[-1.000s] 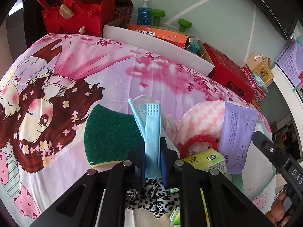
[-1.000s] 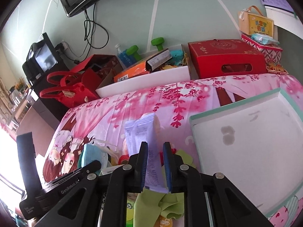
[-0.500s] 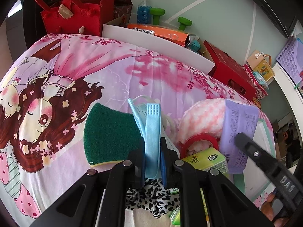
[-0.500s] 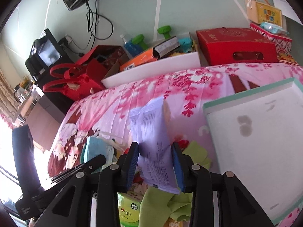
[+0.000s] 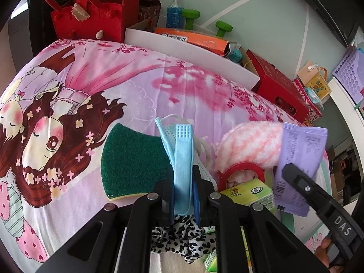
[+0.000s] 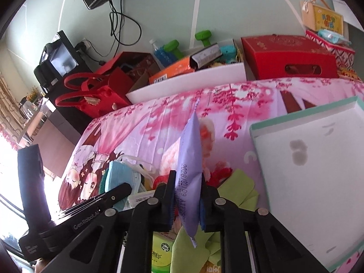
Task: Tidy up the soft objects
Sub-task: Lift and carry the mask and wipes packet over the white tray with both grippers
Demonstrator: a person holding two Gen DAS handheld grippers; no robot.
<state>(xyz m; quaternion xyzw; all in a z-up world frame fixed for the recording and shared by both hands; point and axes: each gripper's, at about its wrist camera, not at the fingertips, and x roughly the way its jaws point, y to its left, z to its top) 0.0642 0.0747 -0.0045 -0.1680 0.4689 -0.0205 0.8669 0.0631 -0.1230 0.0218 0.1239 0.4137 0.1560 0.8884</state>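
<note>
A: Between the two black fingers of the left gripper, what is held?

B: A folded light-blue face mask is clamped there, standing upright out of the nearly closed jaws. The gripper is pitched steeply downward over the pink cartoon-print bedsheet.

A: How is the right gripper posed, and what is its state?

B: It is angled downward at a shallower pitch. Its jaws are closing on a purple wipes packet, which is gripped edge-on between the pads, the top leaning away toward the sheet. In the left wrist view the same packet is seen flat-on, with one right finger across its lower corner. Part of a hand is visible beneath that gripper.

A: What lies nearest the tools?

B: Just left of the mask, a green scouring sponge is laid flat on the sheet. To the right, a pink-and-white fluffy item is found behind a red tape ring, with a green tissue pack beside it. A leopard-print fabric is seen under the left fingers, and yellow-green cloths under the right.

A: And farther out?

B: A white tray with a teal rim is set on the sheet to the right, well apart from the packet. Beyond the bed edge, a red felt bag and a red box are located.
</note>
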